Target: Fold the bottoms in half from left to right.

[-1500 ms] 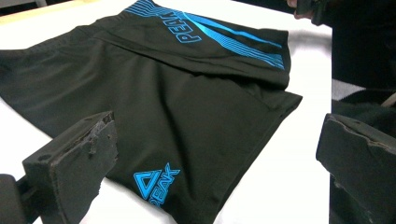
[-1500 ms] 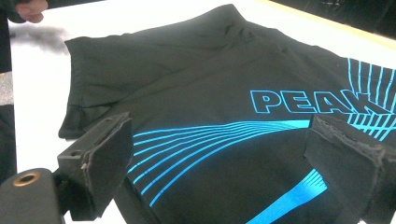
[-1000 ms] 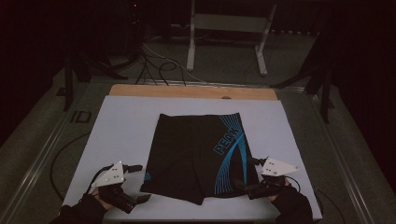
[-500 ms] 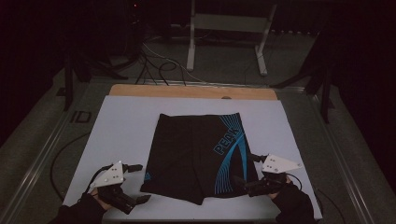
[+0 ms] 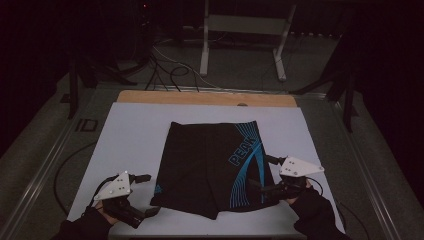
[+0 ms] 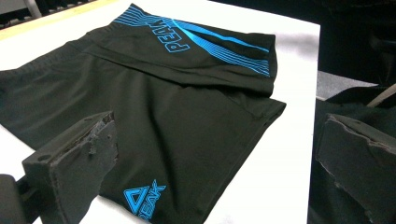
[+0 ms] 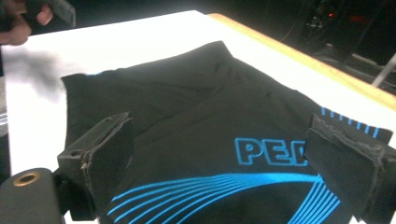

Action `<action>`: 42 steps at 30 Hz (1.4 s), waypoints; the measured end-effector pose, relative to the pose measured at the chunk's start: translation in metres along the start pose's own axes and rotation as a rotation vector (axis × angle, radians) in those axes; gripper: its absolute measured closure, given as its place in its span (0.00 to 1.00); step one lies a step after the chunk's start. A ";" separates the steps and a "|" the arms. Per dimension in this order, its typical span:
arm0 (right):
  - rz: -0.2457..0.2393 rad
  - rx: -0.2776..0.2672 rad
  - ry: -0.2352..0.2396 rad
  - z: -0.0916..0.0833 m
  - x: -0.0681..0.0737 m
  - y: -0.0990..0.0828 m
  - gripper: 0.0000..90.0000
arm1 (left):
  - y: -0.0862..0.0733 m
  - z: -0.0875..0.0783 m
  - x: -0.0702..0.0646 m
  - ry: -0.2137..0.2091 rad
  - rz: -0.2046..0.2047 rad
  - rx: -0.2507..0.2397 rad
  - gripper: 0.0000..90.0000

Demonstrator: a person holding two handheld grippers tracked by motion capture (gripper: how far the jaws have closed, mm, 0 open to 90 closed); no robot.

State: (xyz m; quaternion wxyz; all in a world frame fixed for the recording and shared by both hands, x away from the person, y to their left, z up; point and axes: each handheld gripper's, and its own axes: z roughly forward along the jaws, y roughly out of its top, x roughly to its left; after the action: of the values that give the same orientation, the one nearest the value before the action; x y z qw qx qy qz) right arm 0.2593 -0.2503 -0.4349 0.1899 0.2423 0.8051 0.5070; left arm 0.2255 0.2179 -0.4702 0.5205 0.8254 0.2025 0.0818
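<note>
Black shorts (image 5: pixel 210 165) with blue stripes and "PEAK" lettering lie flat in the middle of the white table cover (image 5: pixel 130 135). My left gripper (image 5: pixel 149 195) stands open at the near left corner of the shorts. In the left gripper view the gripper (image 6: pixel 215 154) straddles that corner, where a small blue logo (image 6: pixel 142 200) shows. My right gripper (image 5: pixel 259 171) is open over the shorts' right edge. Blue lettering (image 7: pixel 266 151) lies between the jaws of that gripper (image 7: pixel 224 158) in the right gripper view. Neither holds any cloth.
A wooden strip (image 5: pixel 205 97) runs along the table's far edge. Beyond it a metal stand (image 5: pixel 240 30) and loose cables (image 5: pixel 170 70) sit on the dark floor. White cover lies bare on both sides of the shorts. The other hand (image 7: pixel 23 18) shows far off.
My right gripper has edged slightly forward along the shorts' right edge. The left gripper and the shorts have hardly moved.
</note>
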 end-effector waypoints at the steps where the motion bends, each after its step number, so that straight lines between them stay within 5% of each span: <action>1: 0.000 0.000 0.000 0.000 0.000 0.000 0.10 | 0.000 0.000 0.000 0.000 0.000 0.000 0.00; 24: -0.049 -0.014 0.009 0.037 -0.020 0.043 0.10 | 0.001 -0.001 0.002 0.047 -0.057 -0.002 0.00; 42: -0.054 -0.018 0.065 0.090 -0.020 0.067 0.10 | -0.003 0.004 0.003 0.060 -0.064 0.024 0.00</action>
State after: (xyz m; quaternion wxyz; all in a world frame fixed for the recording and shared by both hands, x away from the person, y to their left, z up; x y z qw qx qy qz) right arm 0.3383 -0.1722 -0.4104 0.1794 0.2021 0.8126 0.5164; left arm 0.2286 0.2167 -0.4751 0.5066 0.8219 0.2453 0.0874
